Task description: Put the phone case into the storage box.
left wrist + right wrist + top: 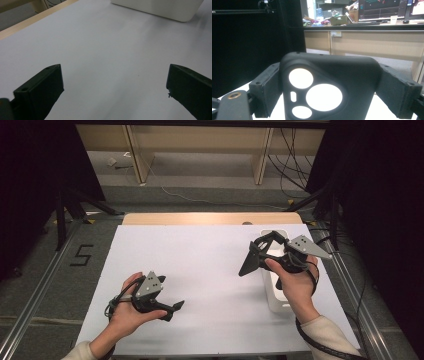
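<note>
A black phone case [329, 75] with round camera cut-outs stands between the jaws of my right gripper [331, 93], and both pads press on its sides. From above, the right gripper [264, 249] is raised over the right side of the white table sheet [200, 260], with the case [249, 262] slanting down to the left. My left gripper [176, 306] lies low near the front left of the sheet and points right. Its jaws [115, 83] stand wide apart with bare sheet between them.
A white box [276, 296] sits on the table under and behind my right hand, and its side [160, 8] lies ahead of the left gripper. A wooden table edge [210, 218] runs along the back. Black stands and cables flank the table.
</note>
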